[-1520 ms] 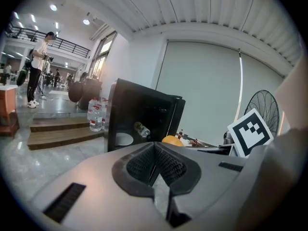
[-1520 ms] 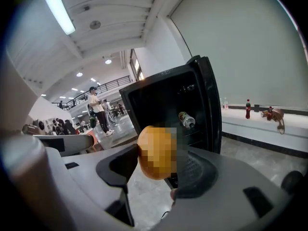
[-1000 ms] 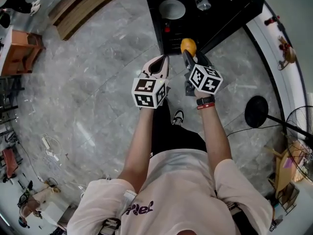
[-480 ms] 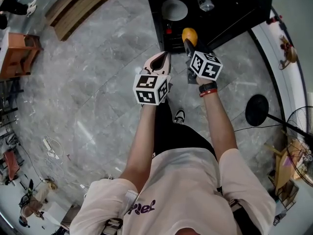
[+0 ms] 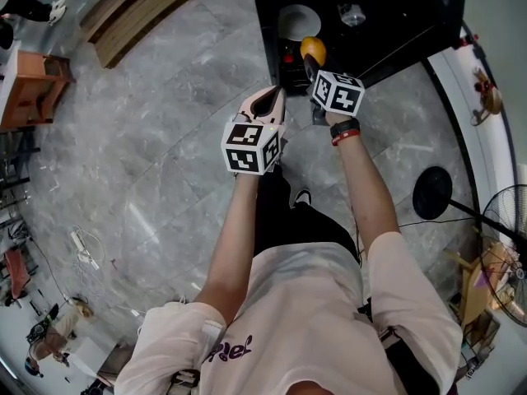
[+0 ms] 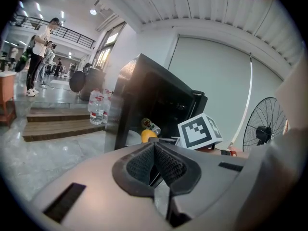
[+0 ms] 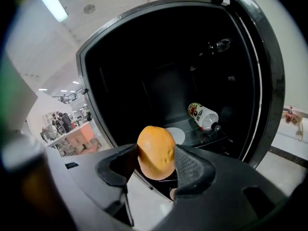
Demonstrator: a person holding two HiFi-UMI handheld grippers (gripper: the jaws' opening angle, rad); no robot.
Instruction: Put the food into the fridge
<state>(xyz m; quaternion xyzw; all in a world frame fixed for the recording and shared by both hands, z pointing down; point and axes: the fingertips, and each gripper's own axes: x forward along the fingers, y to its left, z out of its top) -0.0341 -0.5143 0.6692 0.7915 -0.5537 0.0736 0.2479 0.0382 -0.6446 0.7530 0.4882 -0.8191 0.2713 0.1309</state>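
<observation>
My right gripper (image 7: pixel 155 160) is shut on an orange fruit (image 7: pixel 156 151), held just in front of the open black fridge (image 7: pixel 168 81). In the head view the orange fruit (image 5: pixel 312 49) sits at the fridge's (image 5: pixel 395 23) front edge, ahead of the right gripper (image 5: pixel 316 66). Inside the fridge lie a white plate (image 7: pixel 174 134) and a bottle (image 7: pixel 204 116) on its side. My left gripper (image 5: pixel 268 104) hangs to the left of the right one, jaws shut and empty; in the left gripper view its pads (image 6: pixel 155 165) meet.
The fridge door (image 7: pixel 262 76) stands open at the right. A standing fan (image 6: pixel 262 131) and a round black stand base (image 5: pixel 431 191) are on the right. Wooden steps (image 5: pixel 132 15) lie at the far left, with people and desks beyond.
Both grippers moved forward toward the fridge; the orange fruit now reaches the fridge opening. The person stepped closer.
</observation>
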